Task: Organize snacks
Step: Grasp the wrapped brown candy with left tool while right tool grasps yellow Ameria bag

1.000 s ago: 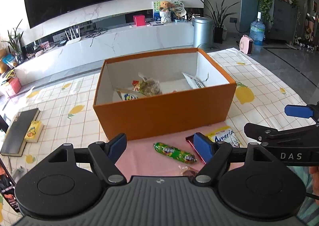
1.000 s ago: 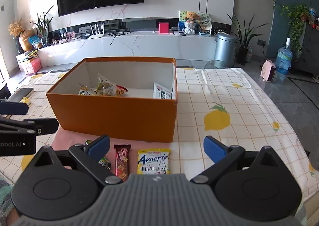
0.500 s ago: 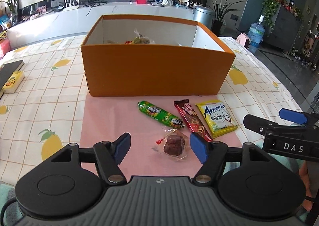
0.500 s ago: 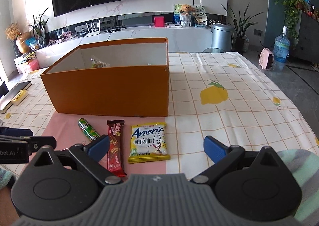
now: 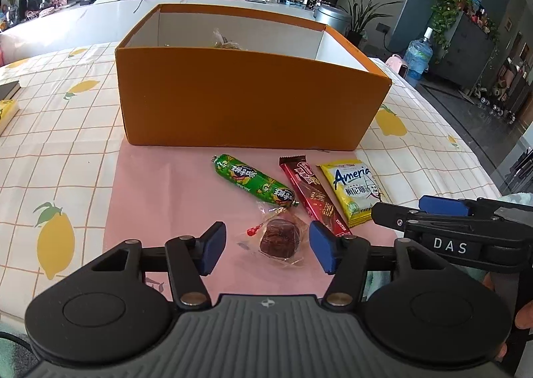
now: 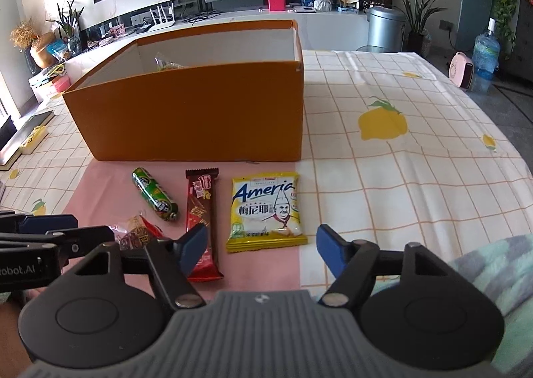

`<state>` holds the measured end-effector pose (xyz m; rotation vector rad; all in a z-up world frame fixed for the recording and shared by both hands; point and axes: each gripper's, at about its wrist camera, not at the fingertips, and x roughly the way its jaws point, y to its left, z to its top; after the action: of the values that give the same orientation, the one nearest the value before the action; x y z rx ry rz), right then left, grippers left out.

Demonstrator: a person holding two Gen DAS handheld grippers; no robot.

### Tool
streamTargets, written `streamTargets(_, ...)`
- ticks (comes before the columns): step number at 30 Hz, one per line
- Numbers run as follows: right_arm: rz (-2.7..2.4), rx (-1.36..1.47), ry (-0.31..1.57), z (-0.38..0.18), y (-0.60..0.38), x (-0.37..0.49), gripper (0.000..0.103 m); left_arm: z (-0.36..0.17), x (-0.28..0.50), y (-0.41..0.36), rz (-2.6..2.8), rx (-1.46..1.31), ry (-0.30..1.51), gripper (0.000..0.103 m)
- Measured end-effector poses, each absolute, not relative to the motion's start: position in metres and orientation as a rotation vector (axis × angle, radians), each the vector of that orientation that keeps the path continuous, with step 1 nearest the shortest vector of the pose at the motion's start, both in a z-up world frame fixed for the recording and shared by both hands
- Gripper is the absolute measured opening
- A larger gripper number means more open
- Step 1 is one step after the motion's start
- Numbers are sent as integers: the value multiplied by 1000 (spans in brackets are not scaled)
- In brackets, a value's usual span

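- Closing, the left gripper point(image 5: 266, 246) jaws, still unclenched, straddle the wrapped sweet point(image 5: 278, 238); its loose film may slip out.
- Right gripper point(image 6: 261, 248) jaws, likewise narrowing but empty, frame the yellow packet point(image 6: 266, 211); one pad overlaps the chocolate bar point(image 6: 201, 211), risking a double pick.

One orange box point(image 5: 253, 98) on the bench. Four snacks laid out in front of it: one green sausage stick point(image 5: 255, 183), one dark red wafer bar point(image 5: 313, 194), one yellow biscuit packet point(image 6: 266, 211), one clear-wrapped brown sweet point(image 5: 278, 238). At least one more wrapped snack point(image 5: 225, 41) inside the box; rest of the interior hidden. Two pairs of tongs: left point(image 5: 266, 248), right point(image 6: 261, 253).
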<state>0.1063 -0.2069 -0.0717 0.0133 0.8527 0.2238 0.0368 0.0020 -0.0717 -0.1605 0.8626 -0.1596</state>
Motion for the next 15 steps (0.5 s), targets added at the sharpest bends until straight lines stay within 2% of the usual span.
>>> streamTargets(15,245,-50,889,-83,-192,112,64,-96,59,2,-181,-240,945,69)
